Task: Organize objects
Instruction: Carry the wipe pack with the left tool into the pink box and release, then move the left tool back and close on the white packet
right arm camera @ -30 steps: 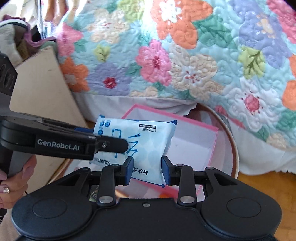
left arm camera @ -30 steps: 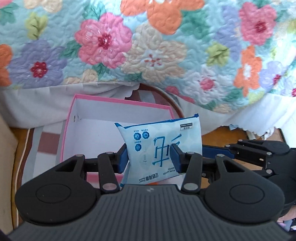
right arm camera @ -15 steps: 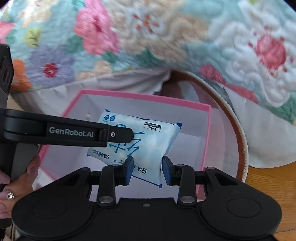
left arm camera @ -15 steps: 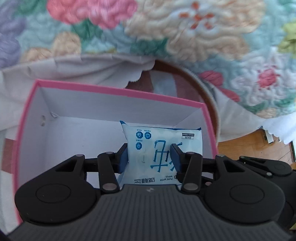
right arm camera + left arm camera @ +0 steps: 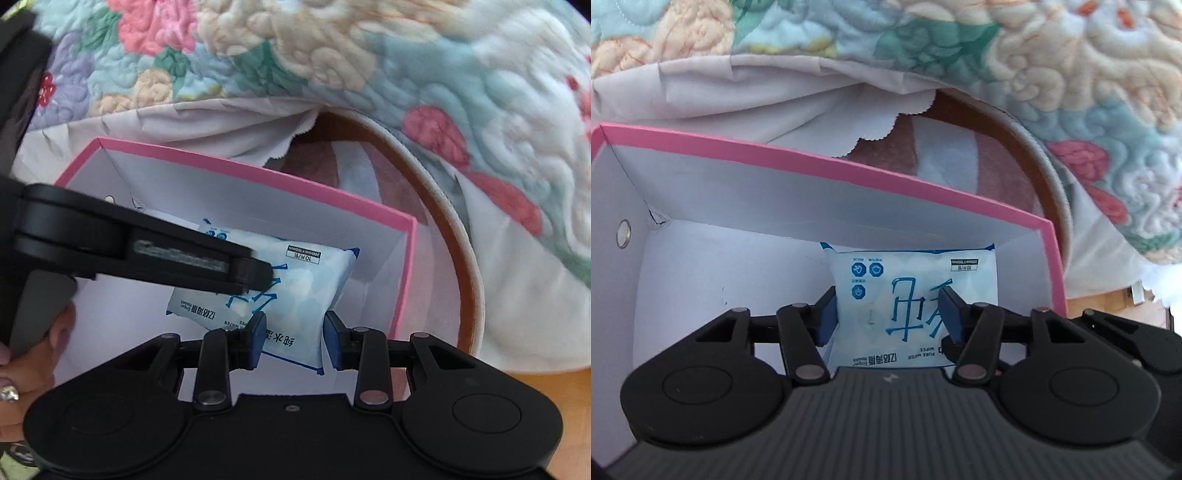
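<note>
A light-blue pack of wet wipes (image 5: 912, 280) lies low inside a pink-rimmed white box (image 5: 849, 170), near its right wall. My left gripper (image 5: 888, 314) reaches into the box with its jaws opening; the pack is still between the blue pads, which no longer squeeze it. In the right wrist view the same pack (image 5: 306, 277) has its near corner pinched in my right gripper (image 5: 293, 339), which is shut on it. The left gripper's black fingers (image 5: 251, 273) cross over the pack from the left, above the box (image 5: 258, 170).
A floral quilt (image 5: 1071, 74) and a white sheet (image 5: 775, 92) hang just behind the box. A round wooden-rimmed piece (image 5: 461, 266) with striped cloth lies under and right of the box. Wood floor (image 5: 546, 376) shows at right. A hand (image 5: 33, 369) holds the left gripper's handle.
Both grippers have come down with the pack from above the box to deep inside it. The left gripper's pads have spread apart and the pack now looks flat between them.
</note>
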Motion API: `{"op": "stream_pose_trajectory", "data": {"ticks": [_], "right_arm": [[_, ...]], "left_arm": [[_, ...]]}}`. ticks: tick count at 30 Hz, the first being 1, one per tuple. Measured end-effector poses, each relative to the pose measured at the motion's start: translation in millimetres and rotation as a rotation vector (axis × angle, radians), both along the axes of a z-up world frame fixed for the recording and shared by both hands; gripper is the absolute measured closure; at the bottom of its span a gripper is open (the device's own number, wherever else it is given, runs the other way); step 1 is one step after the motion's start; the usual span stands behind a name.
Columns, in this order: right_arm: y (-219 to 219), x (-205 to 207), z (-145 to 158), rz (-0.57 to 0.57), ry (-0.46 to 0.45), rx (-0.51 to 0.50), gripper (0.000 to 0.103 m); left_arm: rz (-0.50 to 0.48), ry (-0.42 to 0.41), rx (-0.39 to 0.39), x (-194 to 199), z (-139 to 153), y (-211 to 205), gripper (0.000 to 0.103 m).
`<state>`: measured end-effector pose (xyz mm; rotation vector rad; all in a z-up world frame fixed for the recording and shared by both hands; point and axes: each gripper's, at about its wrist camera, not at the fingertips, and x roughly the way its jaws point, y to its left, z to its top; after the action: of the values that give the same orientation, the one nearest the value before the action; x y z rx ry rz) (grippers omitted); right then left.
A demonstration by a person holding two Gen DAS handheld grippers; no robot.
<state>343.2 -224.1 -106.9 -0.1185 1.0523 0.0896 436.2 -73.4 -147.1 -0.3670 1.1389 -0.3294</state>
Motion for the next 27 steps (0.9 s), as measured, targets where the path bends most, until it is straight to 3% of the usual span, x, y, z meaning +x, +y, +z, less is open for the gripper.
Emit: {"op": "stream_pose_trajectory", "data": {"ticks": [3, 7, 14, 19, 27], "right_arm": [[5.6, -0.9, -2.5, 0.006, -0.027, -0.045, 0.064], [-0.1, -13.5, 1.4, -0.013, -0.060, -0.007, 0.059], [-13.1, -47.6, 26.2, 0.009, -0.060, 0.194, 0.059], [-5.8, -68.5, 58.3, 0.037, -0.047, 0.232, 0.054], [10.4, -113.8, 124.5, 0.105, -0.064, 0.279, 0.042]], "left_arm": [[0.036, 0.013, 0.055, 1.1, -2.8, -2.5, 0.040], [0.017, -0.006, 0.164, -10.5, 8.8, -7.1, 0.031], [-0.105, 0.024, 0.224, -49.4, 42.8, -6.8, 0.027], [-0.104, 0.024, 0.227, -70.6, 90.7, 6.9, 0.027], [-0.136, -0.054, 0.295, -133.5, 166.6, 27.7, 0.027]]}}
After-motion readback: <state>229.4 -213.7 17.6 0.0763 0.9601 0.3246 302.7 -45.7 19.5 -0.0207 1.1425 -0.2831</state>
